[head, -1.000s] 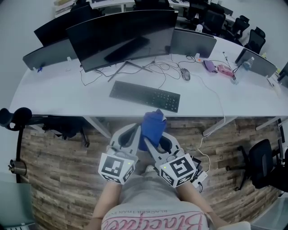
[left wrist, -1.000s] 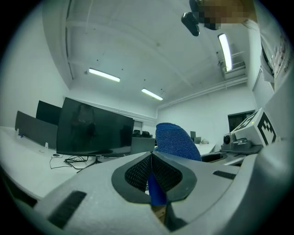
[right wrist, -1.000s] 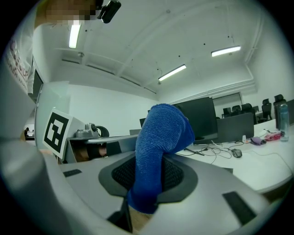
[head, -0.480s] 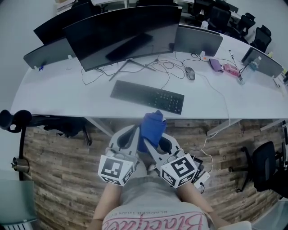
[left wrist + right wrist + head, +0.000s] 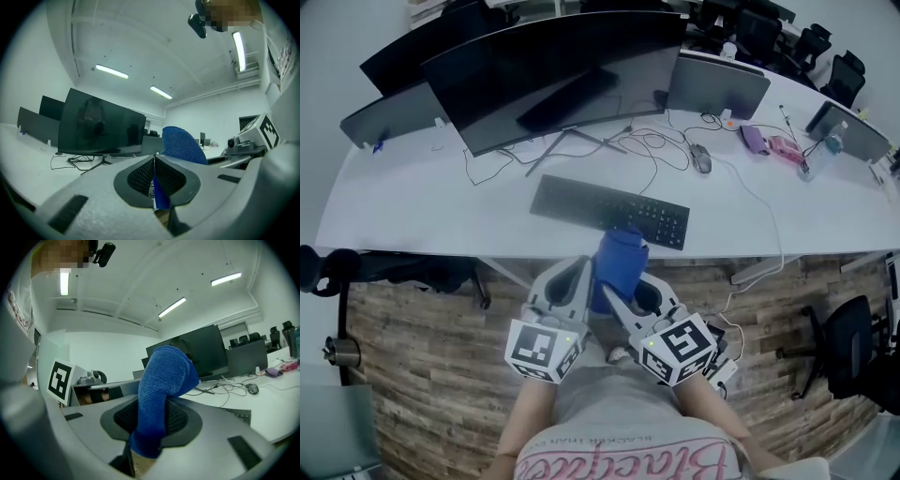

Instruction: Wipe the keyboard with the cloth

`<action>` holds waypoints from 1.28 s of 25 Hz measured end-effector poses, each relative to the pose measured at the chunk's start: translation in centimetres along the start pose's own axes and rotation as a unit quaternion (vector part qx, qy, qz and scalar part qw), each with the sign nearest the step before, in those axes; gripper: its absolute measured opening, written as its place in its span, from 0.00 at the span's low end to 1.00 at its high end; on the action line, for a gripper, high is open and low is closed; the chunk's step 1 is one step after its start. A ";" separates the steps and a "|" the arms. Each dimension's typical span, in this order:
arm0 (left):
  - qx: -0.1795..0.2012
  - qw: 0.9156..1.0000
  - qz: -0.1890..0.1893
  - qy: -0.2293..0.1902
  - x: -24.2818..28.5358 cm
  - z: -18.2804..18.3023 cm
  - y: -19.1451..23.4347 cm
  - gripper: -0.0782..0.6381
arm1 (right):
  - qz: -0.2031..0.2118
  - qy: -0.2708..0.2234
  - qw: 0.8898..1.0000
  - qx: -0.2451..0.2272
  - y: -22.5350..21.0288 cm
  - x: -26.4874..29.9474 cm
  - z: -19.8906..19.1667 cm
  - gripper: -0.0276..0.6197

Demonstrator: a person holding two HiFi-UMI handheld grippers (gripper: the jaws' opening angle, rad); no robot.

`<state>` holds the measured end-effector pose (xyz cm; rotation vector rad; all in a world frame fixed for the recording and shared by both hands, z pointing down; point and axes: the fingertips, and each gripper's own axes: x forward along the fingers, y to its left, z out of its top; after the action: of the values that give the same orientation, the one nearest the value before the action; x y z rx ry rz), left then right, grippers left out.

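Observation:
The black keyboard [image 5: 611,212] lies on the white desk [image 5: 412,202] in front of the big curved monitor [image 5: 553,70]. A blue cloth [image 5: 619,262] stands bunched between my two grippers, just short of the desk's near edge and of the keyboard. My right gripper [image 5: 614,298] is shut on the blue cloth [image 5: 161,390], which bulges above the pads while a tail hangs below them. Close beside it, my left gripper [image 5: 583,277] has its jaws together with a thin blue strip of the cloth [image 5: 160,197] caught in the seam.
Loose cables [image 5: 652,145] and a mouse [image 5: 701,158] lie behind the keyboard. Smaller monitors [image 5: 717,84] stand along the desk, and small items [image 5: 769,142] sit at the right. Below is wooden floor [image 5: 422,356], with office chairs [image 5: 853,347] at the right.
Both grippers with the cloth have come a little nearer to the desk, so the cloth's top now reaches the desk edge by the keyboard. The grip looks unchanged.

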<state>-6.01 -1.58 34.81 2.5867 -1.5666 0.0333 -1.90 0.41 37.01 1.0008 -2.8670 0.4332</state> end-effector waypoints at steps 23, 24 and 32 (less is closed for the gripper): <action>-0.029 0.999 0.020 0.039 6.4 -0.9 19.9 0.12 | -0.022 0.050 0.998 0.042 -4.5 19.6 1.3 0.21; -0.032 0.998 0.021 0.041 6.5 -1.1 20.7 0.12 | -0.022 0.054 0.997 0.044 -4.6 20.4 1.2 0.21; -0.050 0.997 0.032 0.054 7.7 -3.2 26.3 0.12 | -0.021 0.074 0.996 0.045 -5.2 26.3 0.1 0.21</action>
<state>-25.58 -20.10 40.95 2.4160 -1.5714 0.0954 -19.30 -19.19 42.39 0.9945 -2.7127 0.6097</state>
